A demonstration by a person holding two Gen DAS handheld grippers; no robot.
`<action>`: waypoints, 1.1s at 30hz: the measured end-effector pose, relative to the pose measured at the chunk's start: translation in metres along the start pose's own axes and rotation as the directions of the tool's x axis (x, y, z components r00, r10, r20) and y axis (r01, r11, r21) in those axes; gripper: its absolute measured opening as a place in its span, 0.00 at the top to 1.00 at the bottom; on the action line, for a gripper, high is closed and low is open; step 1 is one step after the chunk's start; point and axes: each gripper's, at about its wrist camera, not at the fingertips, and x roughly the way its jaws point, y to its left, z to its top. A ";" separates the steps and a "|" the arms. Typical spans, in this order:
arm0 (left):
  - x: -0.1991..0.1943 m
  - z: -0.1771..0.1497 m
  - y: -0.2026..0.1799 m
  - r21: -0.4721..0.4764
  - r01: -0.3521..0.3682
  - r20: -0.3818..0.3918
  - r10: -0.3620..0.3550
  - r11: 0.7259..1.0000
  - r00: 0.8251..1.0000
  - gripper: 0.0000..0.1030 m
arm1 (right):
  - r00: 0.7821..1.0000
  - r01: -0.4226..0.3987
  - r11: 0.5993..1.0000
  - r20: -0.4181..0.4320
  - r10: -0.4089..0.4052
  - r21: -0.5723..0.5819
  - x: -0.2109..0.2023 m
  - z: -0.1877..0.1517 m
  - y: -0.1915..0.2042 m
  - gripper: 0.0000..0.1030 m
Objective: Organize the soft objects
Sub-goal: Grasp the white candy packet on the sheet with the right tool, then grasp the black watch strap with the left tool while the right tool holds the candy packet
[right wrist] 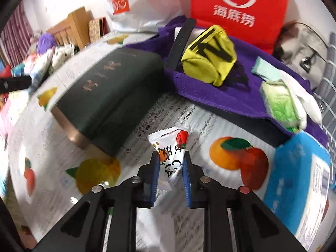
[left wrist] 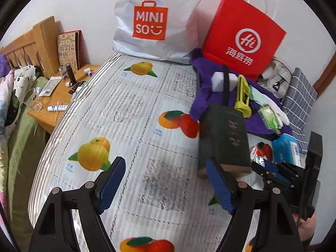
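Left wrist view: left gripper (left wrist: 166,185) spread wide, empty, above fruit-print tablecloth (left wrist: 130,113); dark book (left wrist: 225,140) just ahead, purple towel (left wrist: 201,96) beyond.

Right wrist view: right gripper (right wrist: 169,178) clamped on white snack packet (right wrist: 173,154), off the tablecloth, near blue pack (right wrist: 298,180).

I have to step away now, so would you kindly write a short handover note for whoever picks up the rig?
Right gripper: shut on the small white snack packet, held just above the fruit-print bed cover.
Left gripper: open, holding nothing, over the cover's left part.
Still out: yellow pouch, green tissue pack and white glove on the purple towel; blue pack at right; dark green book beside the towel.
The white Miniso bag and red bag stand at the back; their contents cannot be seen.
Left to do: place the packet, then gather the rest.
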 end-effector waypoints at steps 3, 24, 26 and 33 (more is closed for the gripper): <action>-0.009 -0.008 -0.008 0.017 0.017 0.013 -0.017 1.000 1.000 0.25 | 0.999 -0.003 0.999 0.052 0.001 0.038 -0.023 -0.007 -0.003 0.80; -0.023 -0.067 -0.109 0.152 0.076 -0.051 -0.069 0.985 0.996 0.26 | 0.972 0.038 0.963 0.212 -0.097 0.267 -0.138 -0.114 -0.055 0.80; -0.019 -0.073 -0.118 0.152 0.084 -0.068 -0.074 0.985 0.995 0.26 | 0.971 0.048 0.960 0.213 -0.110 0.277 -0.142 -0.126 -0.059 0.80; 0.000 -0.094 -0.155 0.171 0.112 -0.141 -0.088 0.979 0.986 0.26 | 0.969 0.061 0.945 0.208 -0.132 0.320 -0.145 -0.159 -0.075 0.79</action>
